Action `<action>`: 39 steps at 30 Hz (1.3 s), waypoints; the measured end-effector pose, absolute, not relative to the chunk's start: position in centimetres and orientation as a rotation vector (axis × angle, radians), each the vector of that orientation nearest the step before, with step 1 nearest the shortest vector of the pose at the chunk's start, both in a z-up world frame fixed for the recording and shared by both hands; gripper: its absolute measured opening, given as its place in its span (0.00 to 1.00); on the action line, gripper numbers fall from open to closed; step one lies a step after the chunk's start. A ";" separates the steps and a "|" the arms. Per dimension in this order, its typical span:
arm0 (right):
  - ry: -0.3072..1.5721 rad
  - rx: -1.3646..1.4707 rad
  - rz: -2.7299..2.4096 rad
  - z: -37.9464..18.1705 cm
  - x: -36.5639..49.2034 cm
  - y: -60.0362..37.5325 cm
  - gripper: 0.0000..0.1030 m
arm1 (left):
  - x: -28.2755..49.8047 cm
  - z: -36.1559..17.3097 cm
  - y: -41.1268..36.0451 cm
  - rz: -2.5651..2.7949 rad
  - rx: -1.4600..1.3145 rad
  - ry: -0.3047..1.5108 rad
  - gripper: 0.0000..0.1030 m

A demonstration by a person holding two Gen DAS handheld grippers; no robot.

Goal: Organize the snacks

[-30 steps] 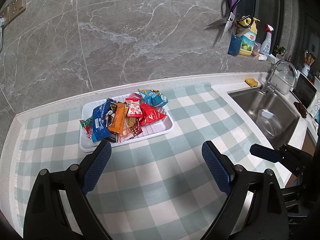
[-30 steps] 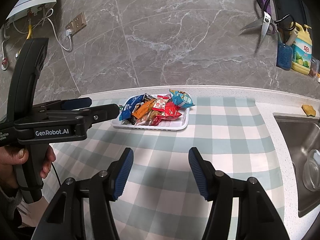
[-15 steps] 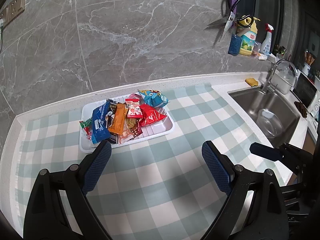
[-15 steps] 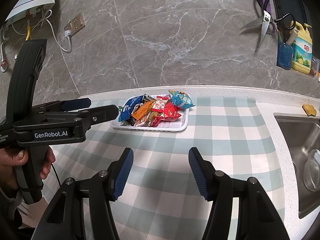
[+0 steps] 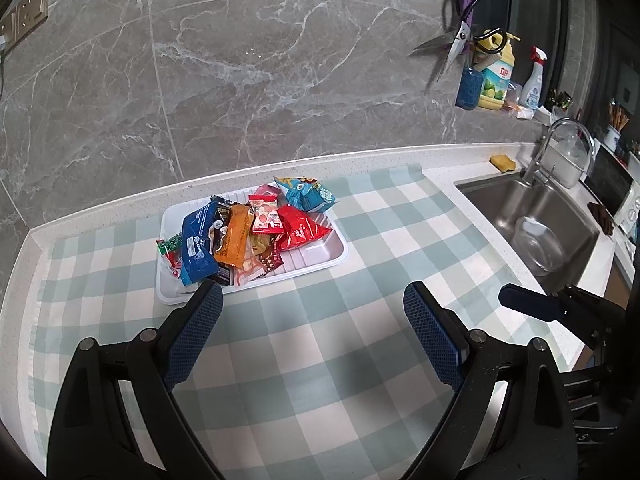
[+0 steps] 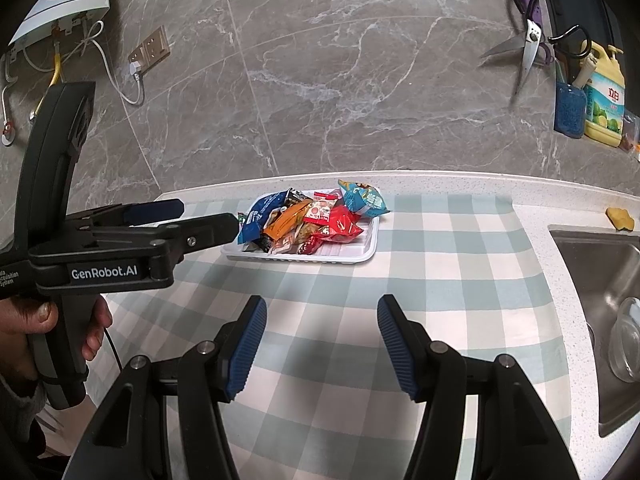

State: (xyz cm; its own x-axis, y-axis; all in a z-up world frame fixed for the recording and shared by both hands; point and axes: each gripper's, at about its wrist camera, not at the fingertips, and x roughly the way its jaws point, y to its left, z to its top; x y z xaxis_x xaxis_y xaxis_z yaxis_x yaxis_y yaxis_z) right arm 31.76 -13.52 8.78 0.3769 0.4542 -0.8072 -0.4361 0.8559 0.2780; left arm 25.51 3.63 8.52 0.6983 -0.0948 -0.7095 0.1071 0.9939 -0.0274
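A white tray (image 5: 316, 254) on the checked cloth holds a pile of several snack packets: a blue one (image 5: 196, 240), an orange one (image 5: 236, 236), a red one (image 5: 300, 228) and a light blue bag (image 5: 310, 196) leaning over the far rim. The tray also shows in the right wrist view (image 6: 360, 250). My left gripper (image 5: 312, 324) is open and empty, just short of the tray's near edge. My right gripper (image 6: 320, 332) is open and empty, further back over the cloth. The left gripper also shows in the right wrist view (image 6: 200, 220), its tips beside the tray's left end.
A steel sink (image 5: 532, 220) with a glass bowl (image 5: 538, 246) lies to the right, with a tap (image 5: 560, 140) behind it. Scissors (image 5: 452, 48), a dish soap bottle (image 5: 496, 80) and a spray bottle (image 5: 534, 80) are by the back wall. A yellow sponge (image 5: 503, 163) lies on the counter.
The view has barely shifted; both grippers stay open and empty, and the snacks have not moved.
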 end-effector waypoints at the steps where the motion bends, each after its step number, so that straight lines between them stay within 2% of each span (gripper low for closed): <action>1: 1.038 0.020 0.569 8.8 31.8 -13.5 0.59 | 25.5 8.5 3.6 -0.113 0.014 0.790 0.90; 11: 1.040 0.023 0.570 8.7 31.7 -13.5 0.60 | 25.5 8.8 3.4 -0.089 0.048 0.763 0.89; 23: 1.037 0.034 0.564 8.5 31.8 -13.6 0.61 | 24.7 9.9 1.5 0.016 0.203 0.633 0.90; 39: 1.042 0.050 0.551 8.4 31.6 -13.7 0.61 | 24.6 8.8 2.3 0.011 0.161 0.652 0.89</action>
